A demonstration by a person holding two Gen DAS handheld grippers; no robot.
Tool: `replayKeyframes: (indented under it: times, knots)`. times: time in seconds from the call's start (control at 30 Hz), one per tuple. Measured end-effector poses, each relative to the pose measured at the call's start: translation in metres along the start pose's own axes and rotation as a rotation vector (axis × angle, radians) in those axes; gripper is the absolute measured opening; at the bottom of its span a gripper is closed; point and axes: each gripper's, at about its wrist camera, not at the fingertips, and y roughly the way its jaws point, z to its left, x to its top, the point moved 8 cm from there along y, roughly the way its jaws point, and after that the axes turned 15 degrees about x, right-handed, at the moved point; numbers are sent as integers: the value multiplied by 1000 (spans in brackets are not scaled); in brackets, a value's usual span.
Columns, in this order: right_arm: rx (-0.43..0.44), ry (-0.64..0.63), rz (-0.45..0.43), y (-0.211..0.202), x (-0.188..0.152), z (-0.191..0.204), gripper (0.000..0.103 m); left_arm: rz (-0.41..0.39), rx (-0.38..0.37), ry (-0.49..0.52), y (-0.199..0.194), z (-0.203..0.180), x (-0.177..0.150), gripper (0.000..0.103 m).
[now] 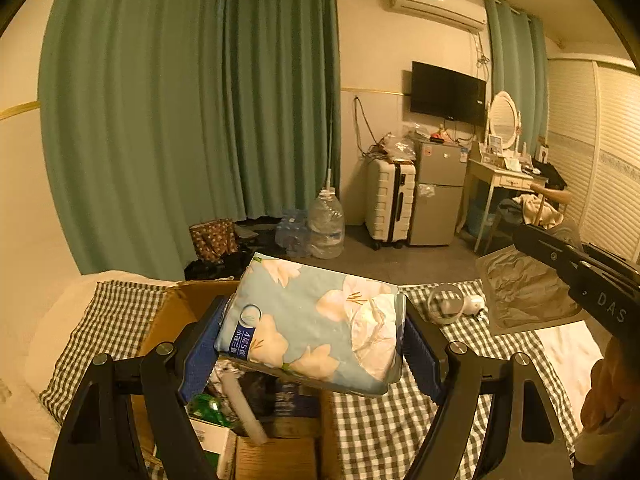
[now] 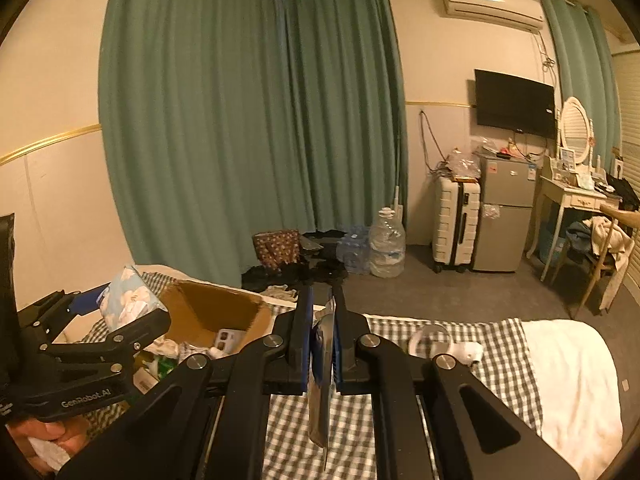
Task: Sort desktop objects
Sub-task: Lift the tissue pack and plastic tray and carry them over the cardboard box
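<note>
Left wrist view gives the best look at the left gripper (image 1: 312,340) clamped on a floral tissue pack (image 1: 316,320) above the open cardboard box (image 1: 176,312) on the checkered bed (image 1: 384,420) — its blue label reads "4层5张". Right wrist view shows the right gripper (image 2: 323,344) pinched tight on a thin flat packet (image 2: 322,396) hanging edge-on over the bed — plus "GenRobot.AI" printed on the other gripper.

glossy plastic tissue pack (image 1: 316,324), matt cardboard box (image 2: 216,312), checked cloth (image 1: 384,432)
</note>
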Motion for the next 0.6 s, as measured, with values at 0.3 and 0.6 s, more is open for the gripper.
replayKeyframes:
  times: [0.3,0.6]
  knots:
    - [41,-33,13,29,-5,39,8,18,65,5,18,46,-10,82]
    - [100,-50,47,66,-11,68,8,55,100,8,43,72,-24,82]
